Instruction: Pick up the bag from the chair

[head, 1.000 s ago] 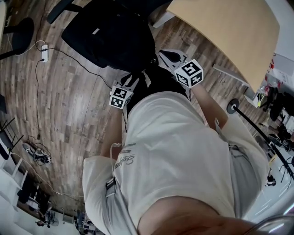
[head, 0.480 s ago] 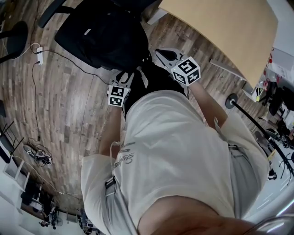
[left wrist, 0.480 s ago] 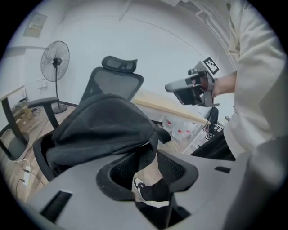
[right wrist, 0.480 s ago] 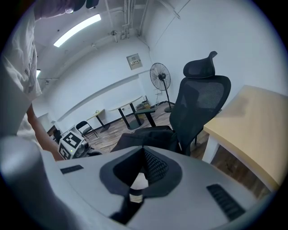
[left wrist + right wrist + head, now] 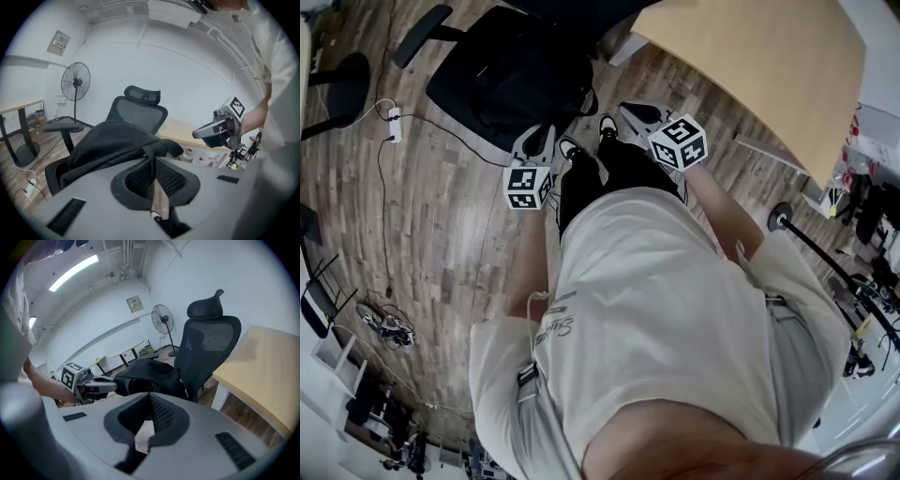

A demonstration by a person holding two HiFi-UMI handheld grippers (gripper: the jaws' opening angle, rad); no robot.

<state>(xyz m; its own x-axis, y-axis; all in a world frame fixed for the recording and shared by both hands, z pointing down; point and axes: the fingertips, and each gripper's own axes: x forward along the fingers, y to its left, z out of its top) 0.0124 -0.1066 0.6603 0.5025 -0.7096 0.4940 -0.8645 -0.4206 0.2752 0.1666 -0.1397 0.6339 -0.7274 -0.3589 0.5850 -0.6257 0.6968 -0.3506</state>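
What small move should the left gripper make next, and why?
Probably raise the left gripper slowly. Its fingers have just been closing and appear to pinch the strap of the black bag, which lies on the chair. The strap looks nearly straight, so a gentle lift should take the bag off the seat.

Bare floor (image 5: 441,244) left of chair (image 5: 206,345); desk (image 5: 759,66) close on right.

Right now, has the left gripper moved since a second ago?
Yes. The left gripper shifted toward the power strip, jaws just closing on the bag strap.
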